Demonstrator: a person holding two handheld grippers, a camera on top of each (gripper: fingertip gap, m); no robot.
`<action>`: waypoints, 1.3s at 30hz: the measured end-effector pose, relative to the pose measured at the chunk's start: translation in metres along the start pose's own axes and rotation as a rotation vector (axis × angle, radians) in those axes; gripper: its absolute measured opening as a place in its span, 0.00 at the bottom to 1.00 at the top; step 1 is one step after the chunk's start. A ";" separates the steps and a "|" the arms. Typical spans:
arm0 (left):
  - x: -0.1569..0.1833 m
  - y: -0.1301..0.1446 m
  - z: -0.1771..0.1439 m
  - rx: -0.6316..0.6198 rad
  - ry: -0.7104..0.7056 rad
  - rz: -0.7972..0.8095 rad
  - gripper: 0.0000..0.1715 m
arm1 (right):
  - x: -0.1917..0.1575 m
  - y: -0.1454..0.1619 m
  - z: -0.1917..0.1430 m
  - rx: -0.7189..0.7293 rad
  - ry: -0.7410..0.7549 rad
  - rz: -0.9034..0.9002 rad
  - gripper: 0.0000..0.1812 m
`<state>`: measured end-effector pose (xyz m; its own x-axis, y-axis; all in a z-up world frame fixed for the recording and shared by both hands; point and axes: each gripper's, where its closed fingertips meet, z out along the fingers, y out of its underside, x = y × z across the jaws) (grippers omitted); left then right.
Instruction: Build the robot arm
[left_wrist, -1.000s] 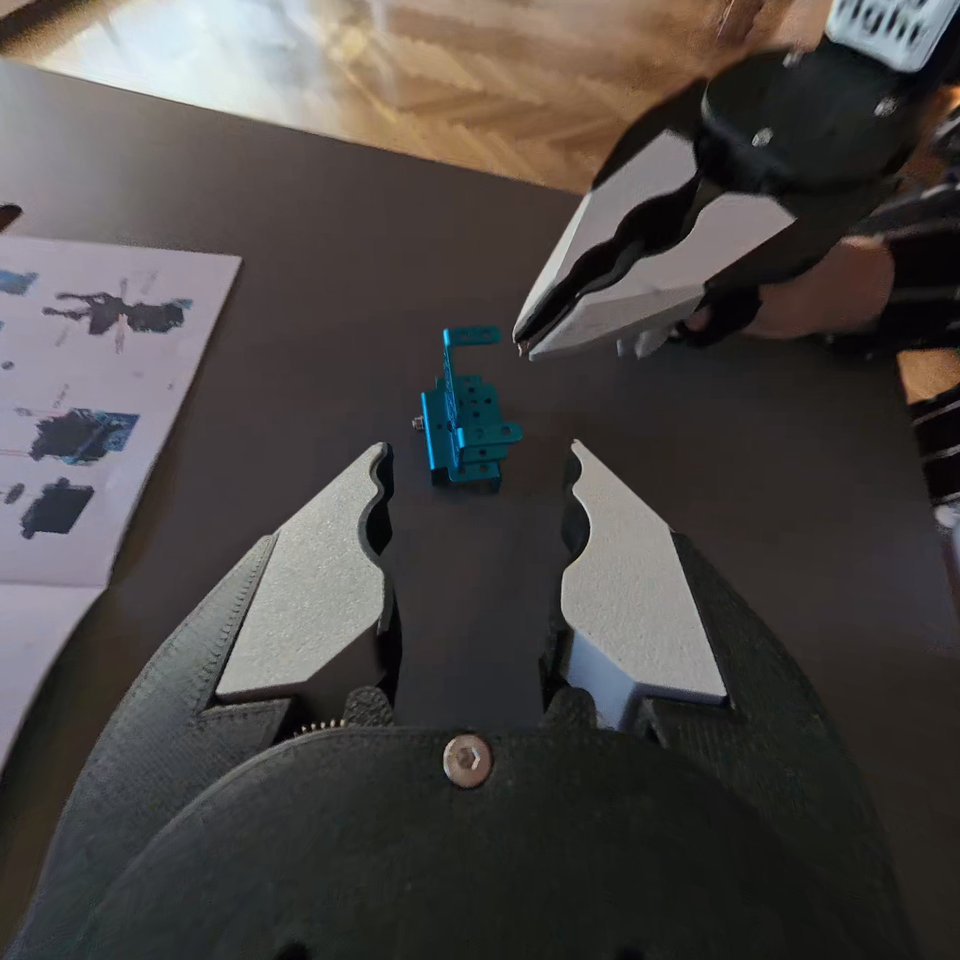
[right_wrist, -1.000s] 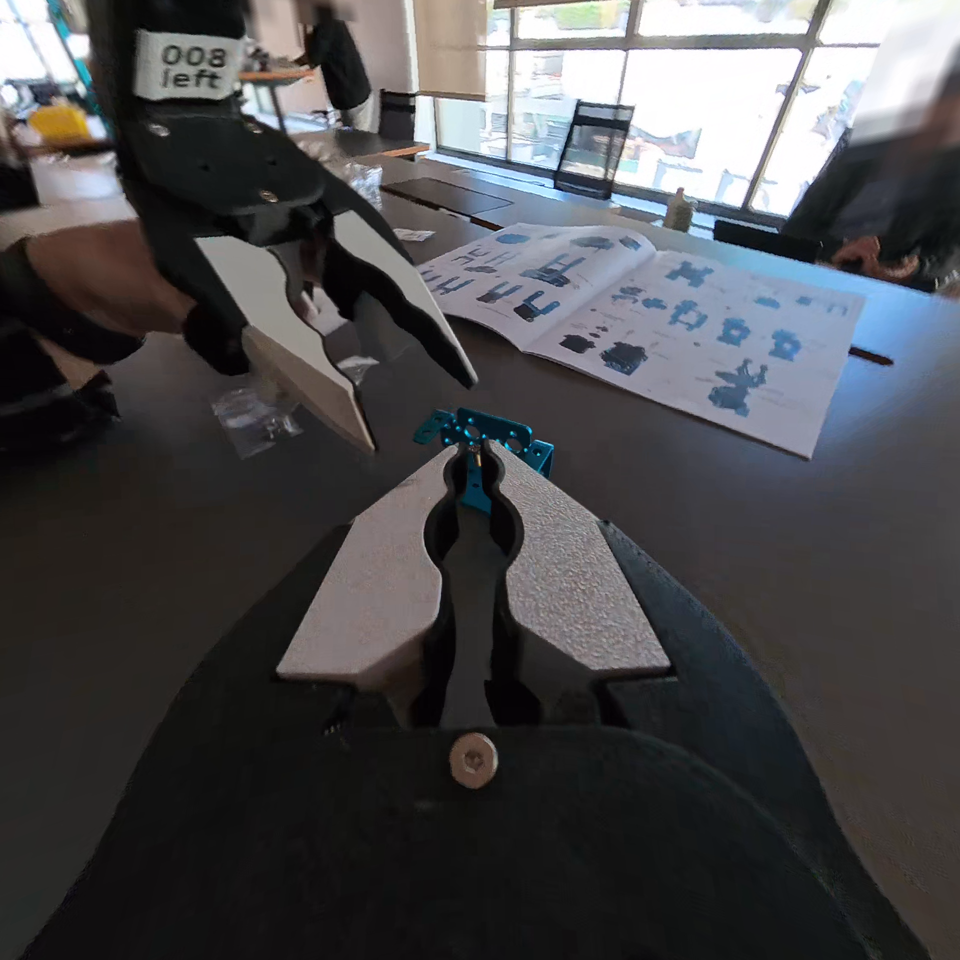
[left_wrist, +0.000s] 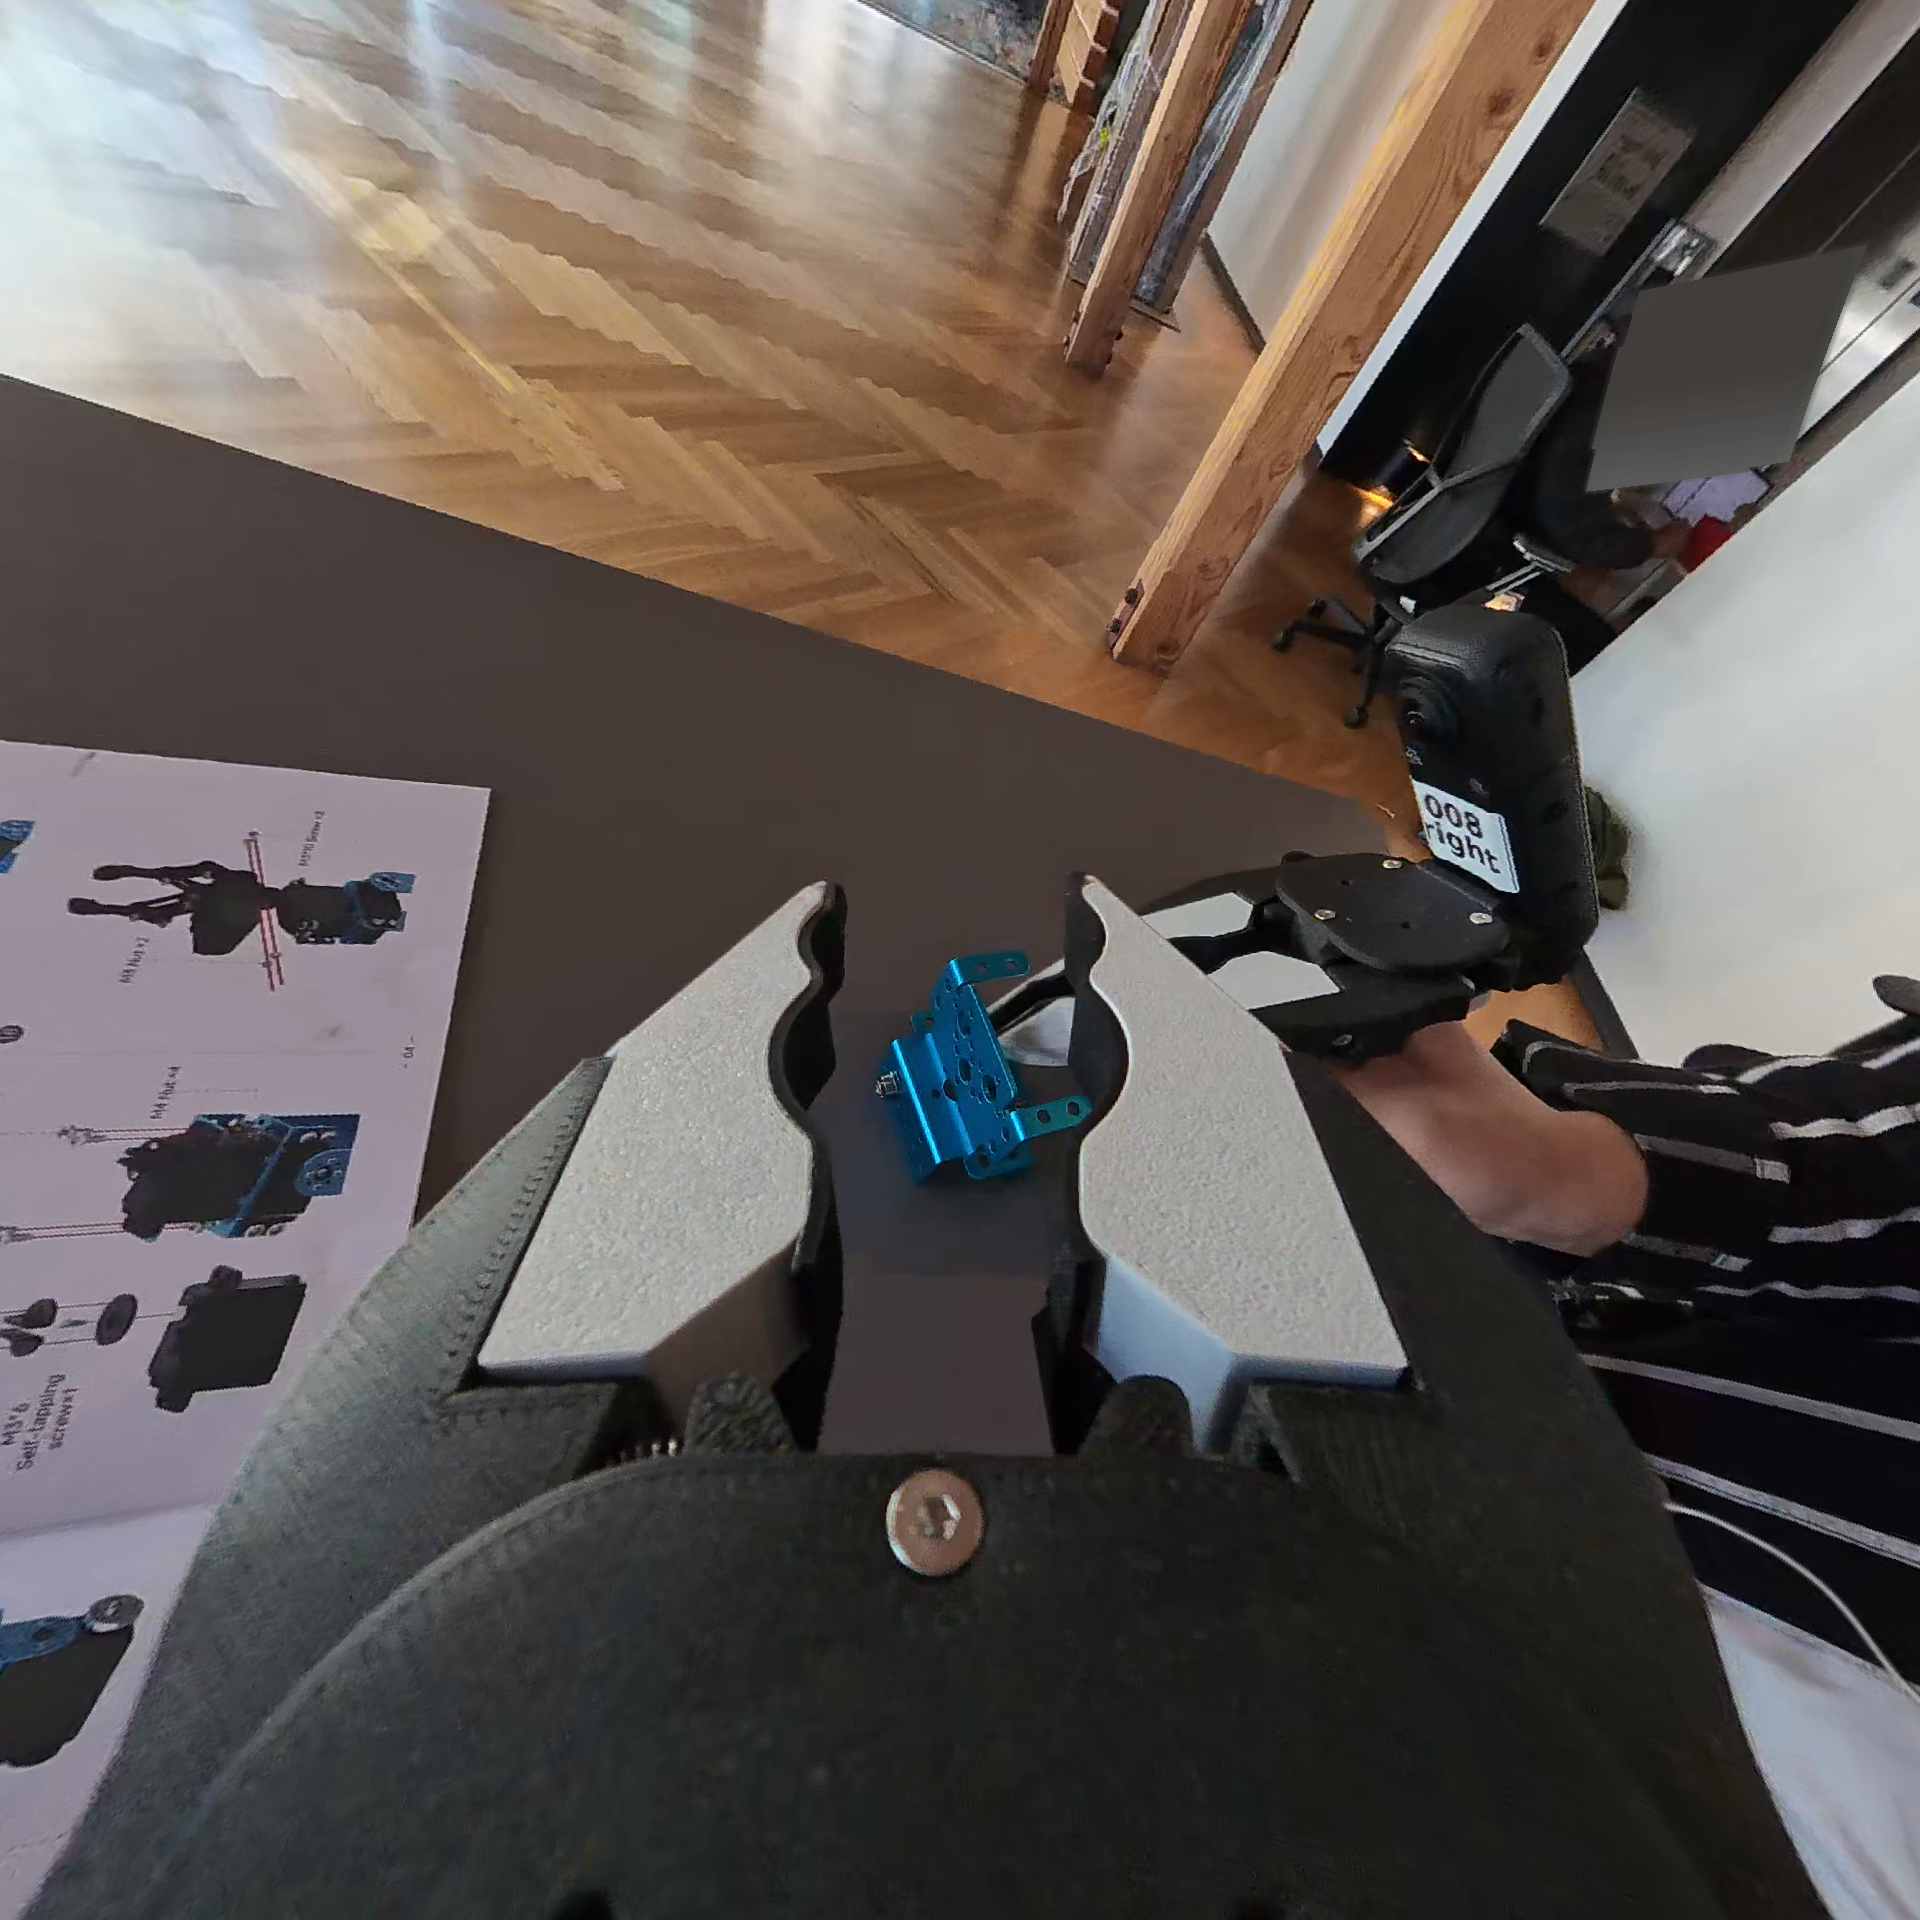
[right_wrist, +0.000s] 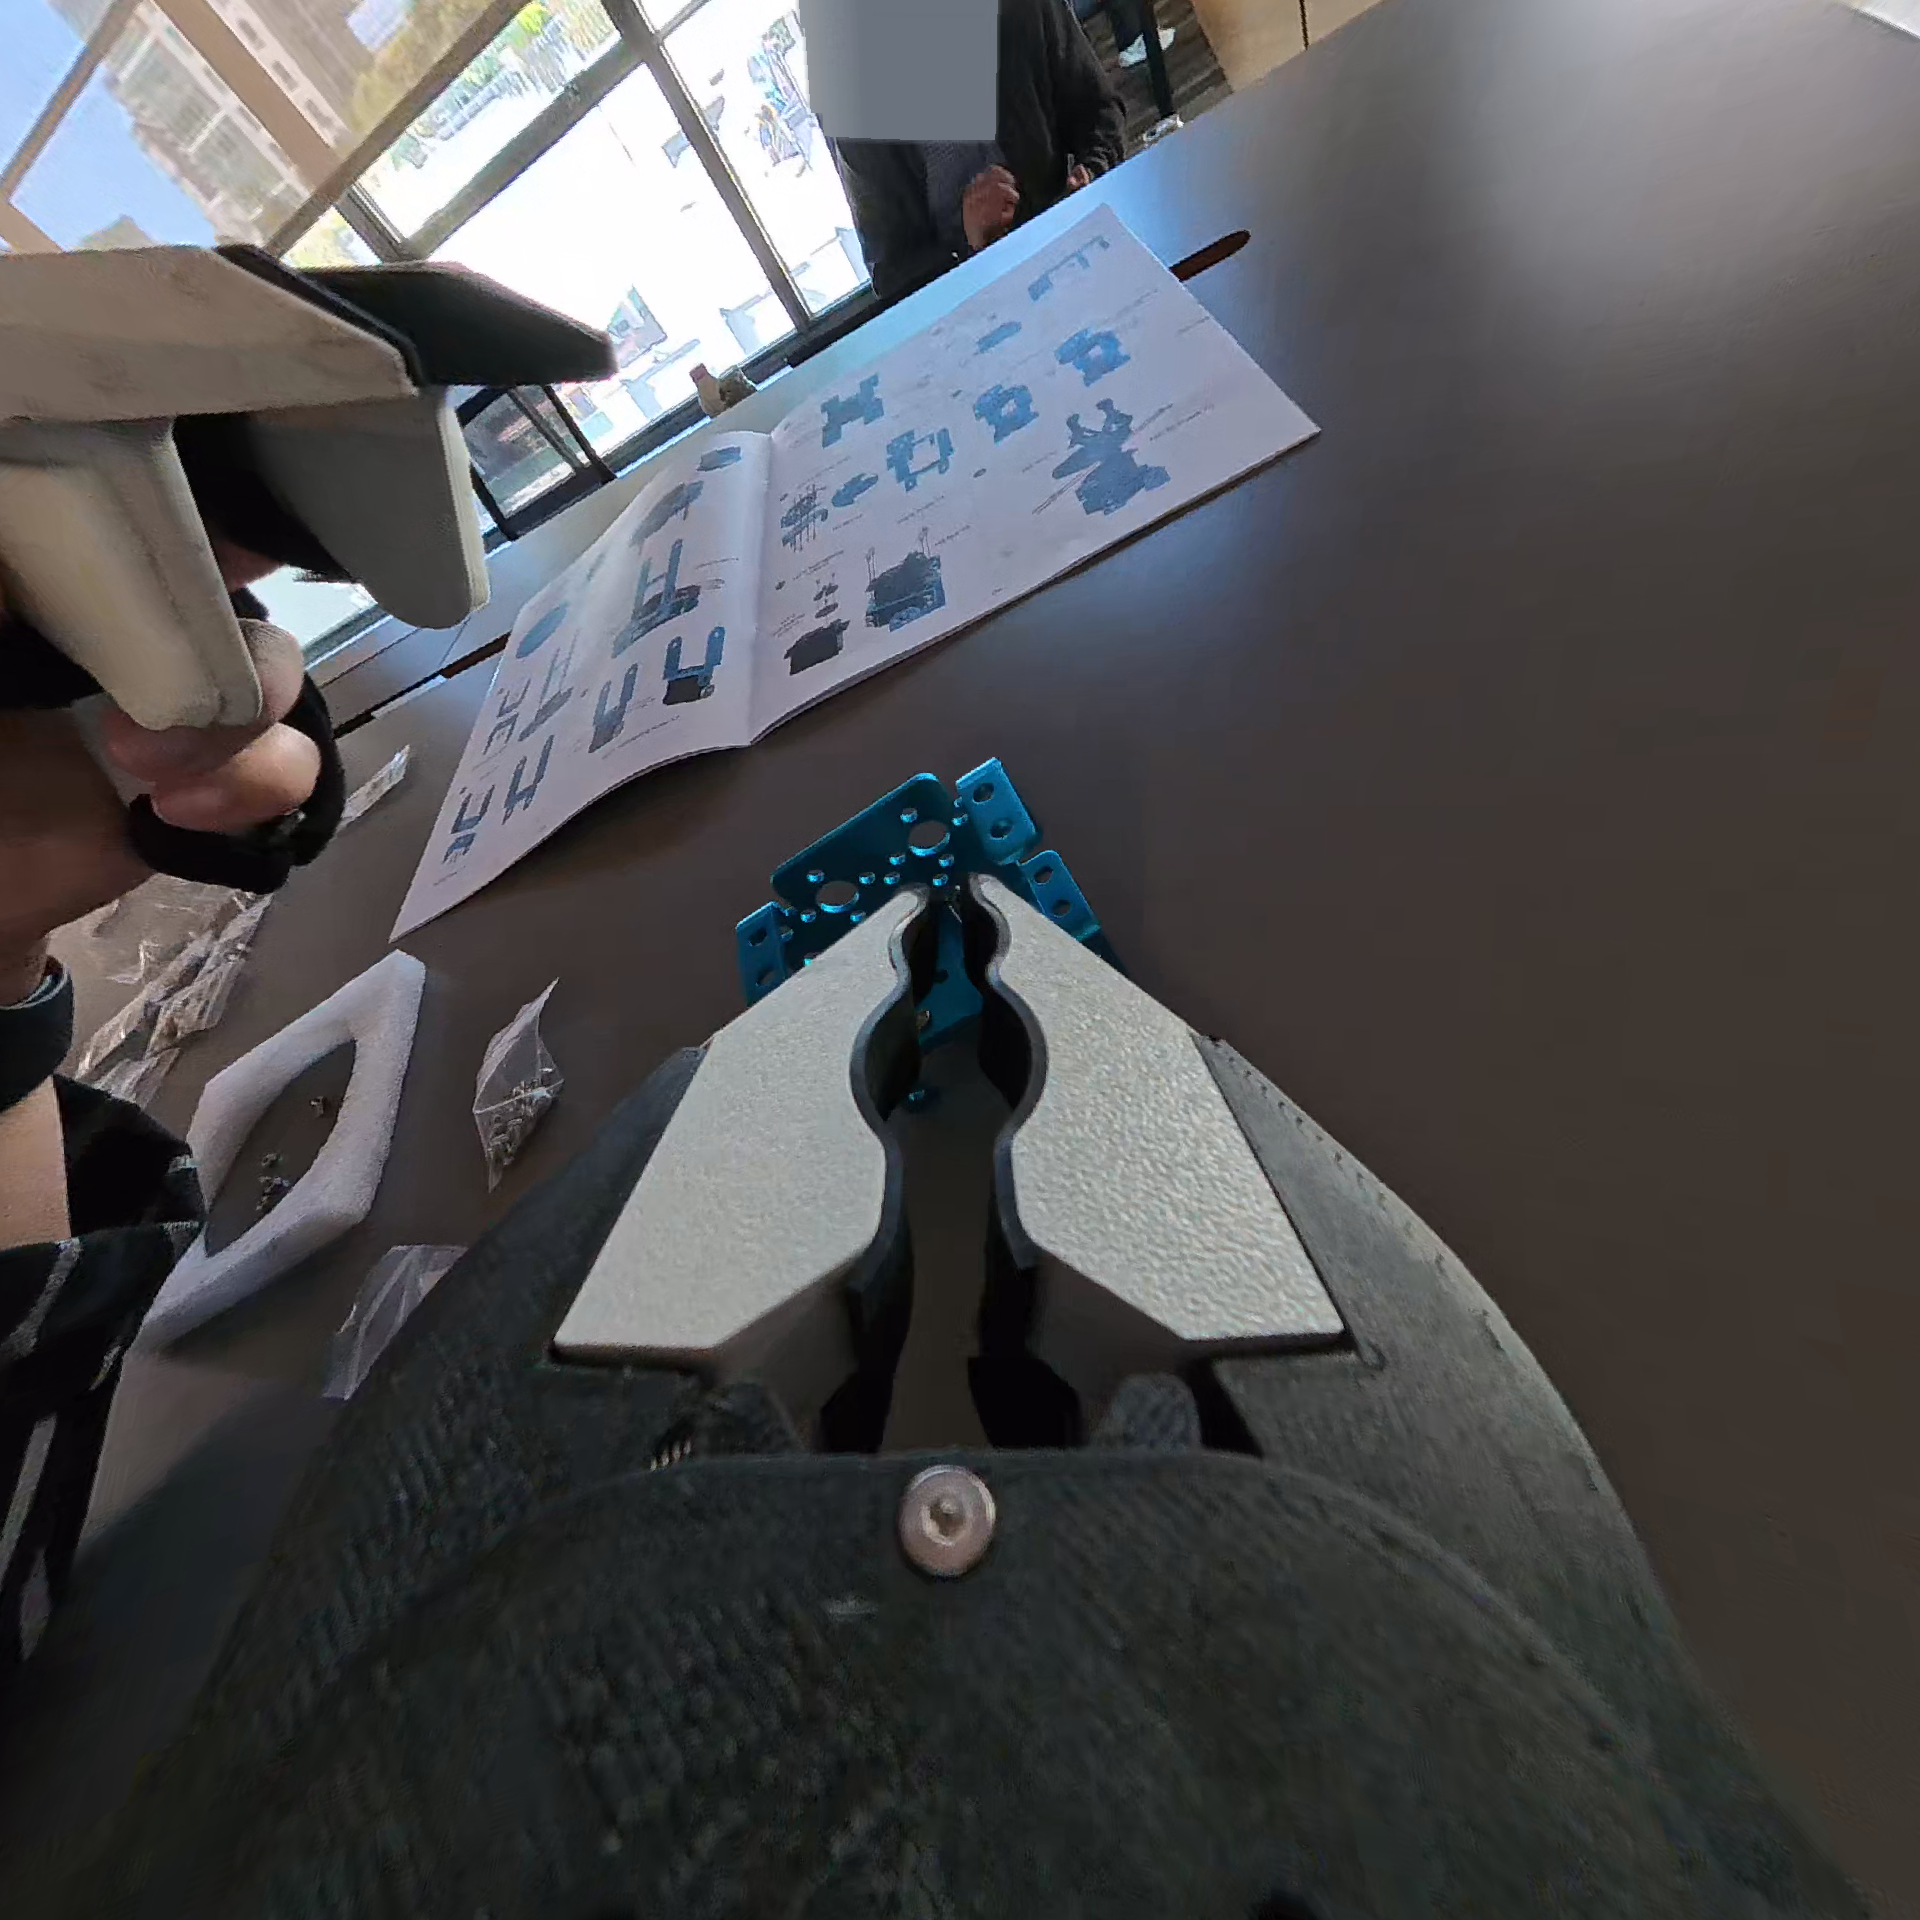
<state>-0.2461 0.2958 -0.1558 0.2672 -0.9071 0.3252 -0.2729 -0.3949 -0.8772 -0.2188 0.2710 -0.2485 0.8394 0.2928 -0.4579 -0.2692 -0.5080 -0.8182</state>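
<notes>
The blue metal bracket (left_wrist: 961, 1081) lay on the dark table (left_wrist: 623, 727). The right gripper (right_wrist: 948, 902) was clenched on its near edge. The left gripper (left_wrist: 956, 914) hung spread and empty above it, fingers to either side. An open booklet (right_wrist: 883, 520) lay beyond, a foam tray (right_wrist: 301, 1132) and small bags (right_wrist: 516, 1081) to the left. The grip itself was hidden behind the fingertips; the bags' contents were unclear.
</notes>
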 end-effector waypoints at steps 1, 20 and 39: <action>0.000 0.000 0.000 0.000 0.001 -0.003 0.24 | 0.000 0.001 0.000 -0.003 0.002 0.006 0.02; 0.004 -0.004 -0.002 0.020 0.037 -0.014 0.24 | 0.004 0.005 0.007 -0.040 0.062 -0.028 0.03; 0.000 -0.005 -0.011 0.027 0.036 -0.031 0.24 | -0.002 0.006 -0.010 -0.054 0.052 -0.297 0.03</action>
<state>-0.2551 0.2963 -0.1481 0.2416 -0.8992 0.3649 -0.2399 -0.4197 -0.8754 -0.2182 0.2593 -0.2494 0.9011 0.3936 -0.1818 0.0160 -0.4493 -0.8932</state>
